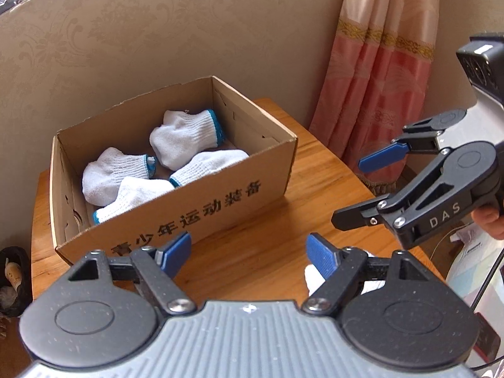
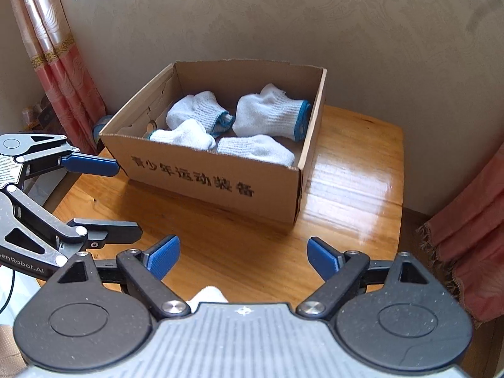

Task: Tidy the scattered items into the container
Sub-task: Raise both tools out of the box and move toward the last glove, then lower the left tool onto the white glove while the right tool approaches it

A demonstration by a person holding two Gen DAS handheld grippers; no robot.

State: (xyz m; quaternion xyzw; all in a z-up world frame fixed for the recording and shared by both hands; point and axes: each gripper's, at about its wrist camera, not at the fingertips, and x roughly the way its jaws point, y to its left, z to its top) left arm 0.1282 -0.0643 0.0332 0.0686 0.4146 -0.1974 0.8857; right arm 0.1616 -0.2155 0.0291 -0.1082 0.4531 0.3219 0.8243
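Note:
A cardboard box [image 1: 220, 201] [image 2: 201, 176] with black characters stands on a wooden table [image 1: 267, 252] [image 2: 346, 173]. Inside lie several white socks with blue cuffs [image 1: 186, 138] [image 2: 267, 116]. One more white sock [image 1: 313, 275] [image 2: 208, 294] lies on the table near the front, mostly hidden behind the gripper bodies. My left gripper [image 1: 249, 252] [image 2: 104, 195] is open and empty above the table in front of the box. My right gripper [image 2: 242, 256] [image 1: 352, 189] is open and empty, to the right of the left one.
A pink curtain [image 1: 378, 72] [image 2: 53, 56] hangs beside the table, against a beige patterned wall. More pink cloth [image 2: 472, 236] hangs at the right of the table. A dark bin [image 1: 12, 280] stands on the floor at the left.

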